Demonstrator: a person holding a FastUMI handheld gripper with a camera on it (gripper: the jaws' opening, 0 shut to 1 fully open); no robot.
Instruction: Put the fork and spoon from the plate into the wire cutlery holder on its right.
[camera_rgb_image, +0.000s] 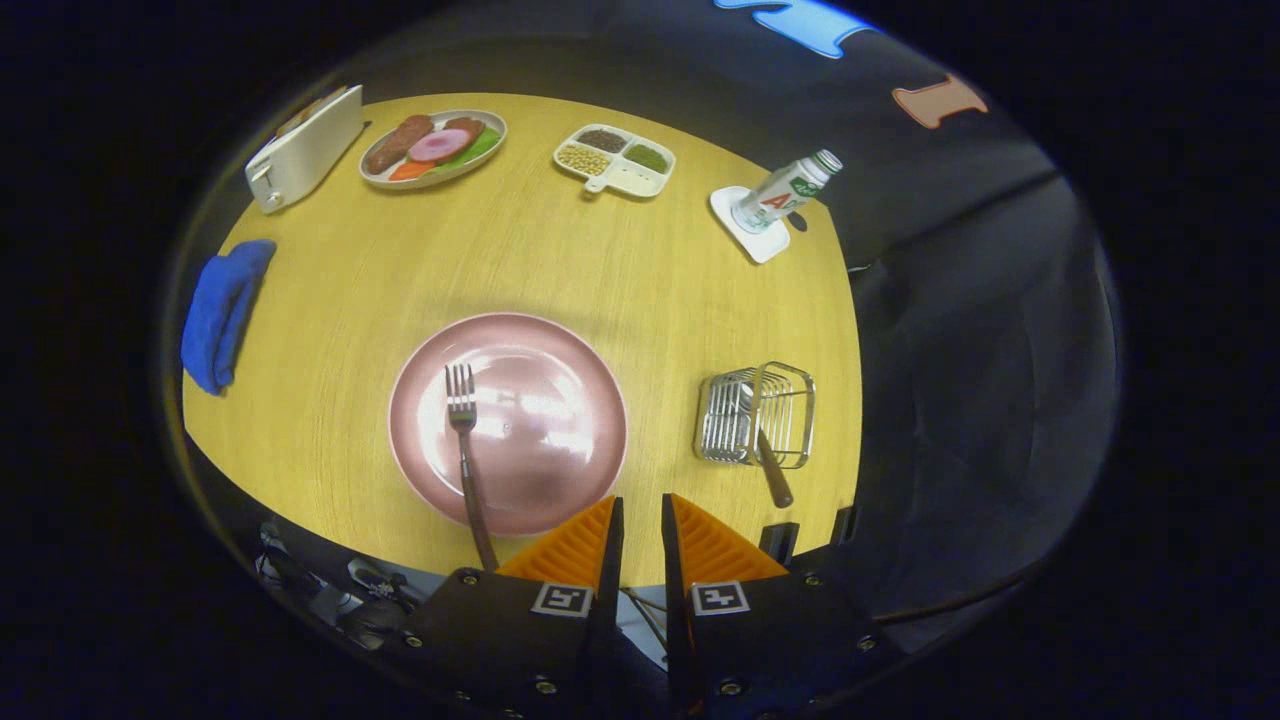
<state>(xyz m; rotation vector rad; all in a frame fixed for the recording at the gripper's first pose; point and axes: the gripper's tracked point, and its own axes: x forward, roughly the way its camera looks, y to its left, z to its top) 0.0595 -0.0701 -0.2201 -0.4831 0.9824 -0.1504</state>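
Round wooden table: a brown-handled spoon is already stood in the wire cutlery holder; a metal fork is left on the pink plate; the gripper is held nearly closed, empty.

Gripper held high, looking steeply downward, with both fingers reaching forward side by side. Fingers nearly together, only a narrow slit left between the tips, and nothing caught in that slit. Each finger wedge-shaped and ribbed, tapering to a point, fixed to a dark block carrying a small square marker.
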